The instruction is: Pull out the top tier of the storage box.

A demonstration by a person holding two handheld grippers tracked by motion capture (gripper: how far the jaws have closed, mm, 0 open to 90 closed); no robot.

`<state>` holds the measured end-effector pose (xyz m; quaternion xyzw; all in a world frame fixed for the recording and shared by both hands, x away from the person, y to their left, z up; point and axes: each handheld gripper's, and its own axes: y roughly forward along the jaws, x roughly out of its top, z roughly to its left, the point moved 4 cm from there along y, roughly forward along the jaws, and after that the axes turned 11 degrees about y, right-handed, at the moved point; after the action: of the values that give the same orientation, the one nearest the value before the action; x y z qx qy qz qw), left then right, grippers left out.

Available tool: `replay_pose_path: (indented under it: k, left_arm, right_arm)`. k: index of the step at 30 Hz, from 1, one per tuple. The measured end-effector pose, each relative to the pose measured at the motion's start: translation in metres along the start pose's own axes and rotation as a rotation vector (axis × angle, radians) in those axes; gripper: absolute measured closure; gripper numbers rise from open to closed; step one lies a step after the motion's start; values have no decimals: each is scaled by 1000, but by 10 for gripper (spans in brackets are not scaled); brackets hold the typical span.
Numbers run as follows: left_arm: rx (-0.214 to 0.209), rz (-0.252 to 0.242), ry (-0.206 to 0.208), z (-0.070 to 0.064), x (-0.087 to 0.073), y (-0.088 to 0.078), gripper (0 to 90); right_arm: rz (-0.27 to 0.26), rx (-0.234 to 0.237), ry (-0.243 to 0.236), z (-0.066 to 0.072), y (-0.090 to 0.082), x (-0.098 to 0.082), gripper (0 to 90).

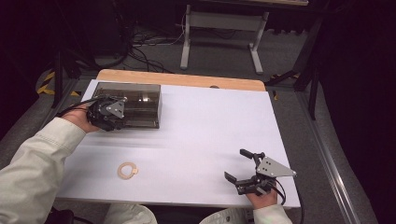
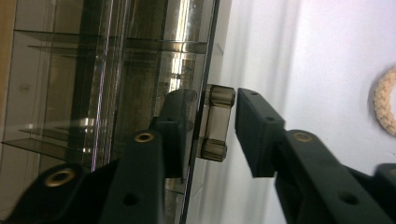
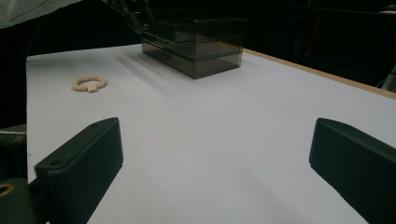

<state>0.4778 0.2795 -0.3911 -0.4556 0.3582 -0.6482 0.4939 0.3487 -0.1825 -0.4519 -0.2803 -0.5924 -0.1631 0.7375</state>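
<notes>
While the right gripper gapes wide and empty, left gripper part-open astride the drawer handle, one jaw just apart.

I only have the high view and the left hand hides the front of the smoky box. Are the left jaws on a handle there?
Observer: Yes. In the left gripper view the left gripper has one jaw on each side of a small drawer handle, with a gap still showing on the right side.
Operator: So not clamped yet. Is the drawer pulled out?
Observer: I cannot tell; the clear drawer box shows shelves inside, but the front looks close to flush.
Operator: And the right gripper?
Observer: The right gripper has its jaws wide apart over bare table, pointing toward the rope ring.
</notes>
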Motion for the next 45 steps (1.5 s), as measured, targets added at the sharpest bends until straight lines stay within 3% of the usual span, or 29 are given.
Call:
replay_pose_path:
  k: [11, 17, 32, 45]
  left_arm:
    - [14, 26, 15, -1, 1, -1, 696]
    - [-12, 21, 2, -5, 2, -4, 700]
    - [-50, 66, -8, -25, 8, -12, 697]
    - [-51, 56, -5, -33, 8, -14, 699]
  right_arm:
    - [-1, -3, 1, 0, 0, 0, 34]
    - [-4, -3, 3, -1, 0, 0, 34]
    - [-3, -3, 2, 0, 0, 0, 34]
    - [-1, -2, 3, 0, 0, 0, 34]
